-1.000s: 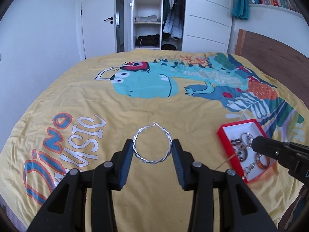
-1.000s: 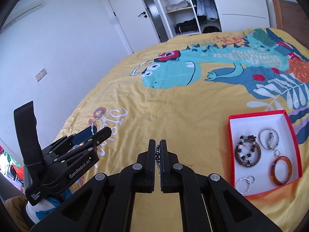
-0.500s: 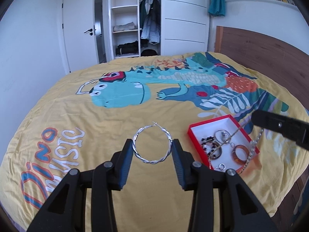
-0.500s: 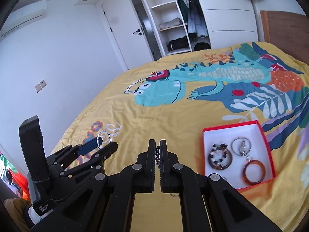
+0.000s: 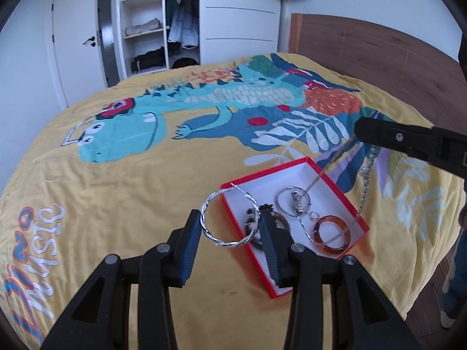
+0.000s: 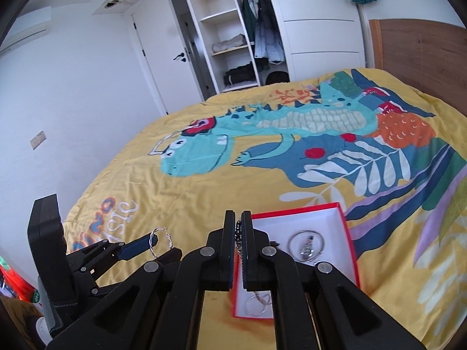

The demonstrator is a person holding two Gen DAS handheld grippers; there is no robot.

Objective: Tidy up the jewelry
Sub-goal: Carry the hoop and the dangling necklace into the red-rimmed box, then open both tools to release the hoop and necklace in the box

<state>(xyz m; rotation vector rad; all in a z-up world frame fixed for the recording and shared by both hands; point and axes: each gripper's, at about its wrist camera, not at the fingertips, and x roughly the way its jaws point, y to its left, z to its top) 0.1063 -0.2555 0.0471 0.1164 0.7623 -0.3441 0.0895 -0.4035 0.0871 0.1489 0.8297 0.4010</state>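
My left gripper (image 5: 230,227) is shut on a twisted silver hoop earring (image 5: 229,215) and holds it over the near left corner of the red jewelry box (image 5: 354,214). The box lies on the yellow bedspread and holds a beaded bracelet, a silver ring with a charm (image 5: 293,201) and an amber bangle (image 5: 331,234). My right gripper (image 6: 239,230) is shut on a chain (image 6: 238,236); in the left wrist view the chain (image 5: 366,183) hangs from it down over the box's right side. The left gripper and hoop (image 6: 160,240) show at lower left in the right wrist view.
The bed carries a yellow dinosaur-print cover (image 5: 175,169). A wooden headboard (image 5: 379,58) stands at the right. An open wardrobe (image 5: 163,23) and a white door (image 5: 78,43) are beyond the bed. The bed's edge and floor (image 5: 432,300) lie at lower right.
Both grippers moved right toward the red box. My left gripper's hoop now hangs over the box's corner. The chain in the right gripper now dangles over the box.
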